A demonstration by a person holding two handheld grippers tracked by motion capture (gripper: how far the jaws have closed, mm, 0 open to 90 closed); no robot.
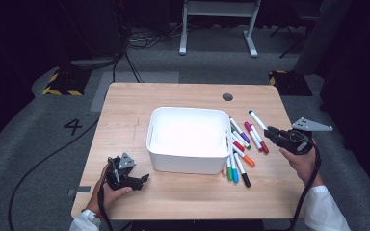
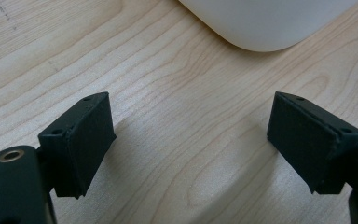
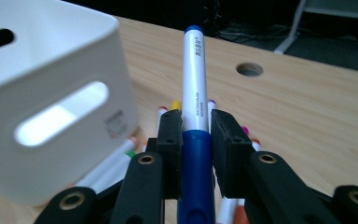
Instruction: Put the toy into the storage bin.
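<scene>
1. So, nearest the person first: the left gripper [image 1: 143, 178] sits low on the wooden table [image 1: 183, 192], just in front of the near-left corner of the white bin [image 1: 154, 144]. In the left gripper view its jaws stand wide apart with bare wood between them, holding nothing.

2. A bit further out on the right, the right gripper [image 3: 195, 135] is clamped on a blue marker [image 3: 194, 93]. The jaws pinch it right where the dark blue cap meets the white barrel, and the barrel sticks out past the fingertips. In the high view the marker is held up just right of the bin, above the loose pile.

3. Handling-wise, my guess: it's light, stiff plastic, round and fairly slick, so it could roll or pivot between flat pads. Gripping near the middle like this seems sensible. A grab at the far tip would let it swing.

4. The rest of the markers [image 1: 241, 154] lie scattered on the table against the bin's right side: green, blue, black, orange, red, purple and pink caps. Some touch or overlap.

5. The bin looks empty from above, with handle slots in its side walls.

6. Farthest out, there's a round cable hole [image 1: 227, 96] near the table's back edge.
</scene>
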